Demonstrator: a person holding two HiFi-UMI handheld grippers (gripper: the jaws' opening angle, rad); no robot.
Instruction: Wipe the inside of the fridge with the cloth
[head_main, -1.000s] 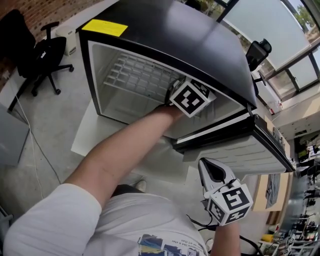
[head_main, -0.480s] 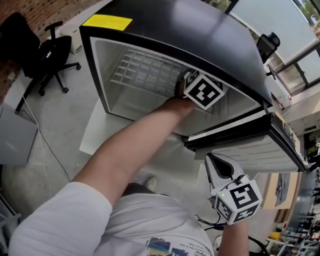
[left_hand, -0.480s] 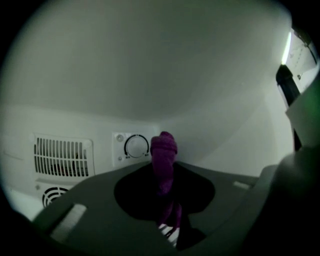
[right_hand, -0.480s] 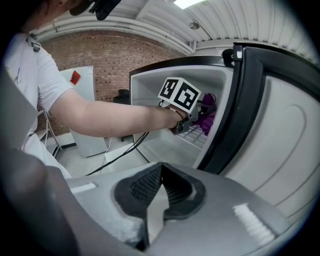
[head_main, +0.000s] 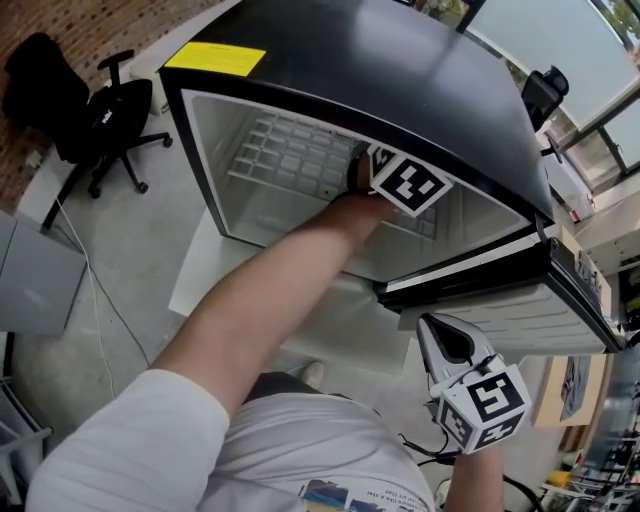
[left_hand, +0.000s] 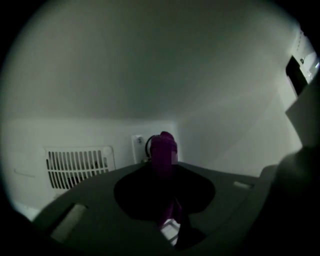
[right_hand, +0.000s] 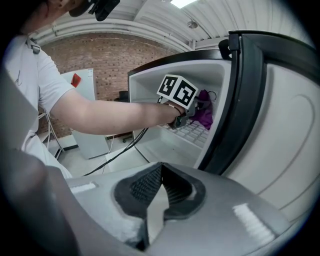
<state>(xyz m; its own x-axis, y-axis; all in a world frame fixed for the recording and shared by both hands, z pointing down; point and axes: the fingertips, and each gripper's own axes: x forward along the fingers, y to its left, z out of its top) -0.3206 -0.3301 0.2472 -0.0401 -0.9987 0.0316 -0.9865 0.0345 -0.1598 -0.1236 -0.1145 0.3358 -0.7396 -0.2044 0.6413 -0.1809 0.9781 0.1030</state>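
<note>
Office chair at far left is being ignored, not part of the job. Fridge is being held open, with the door swung out to the right. The left arm is being reached in above the wire shelf. Left tool is being held shut on the cloth: a purple bunched wad is being pinched between the jaws, long axis running along the tool, free end sticking out past the tips toward the back wall. Vent grille is being seen ahead and to the left of the wad, a small white fitting just left of it, and the side wall off to the right. Contact between the cloth and any inner face is not being confirmed by any view. Judgement: the wiping step is being worked now, and most of the interior is probably not yet covered. Key relation: the back wall is lying straight ahead of the wad, on the tool's own axis, so the next stroke is likely being set by a push forward, then a sideways sweep. Risk being flagged: the wad snagging on shelf wires or grille slats. Right tool is being held outside, below the door and well apart from the cloth, jaws together with nothing between them. The left hand is much the nearer, so the wipe is being left to it.
</note>
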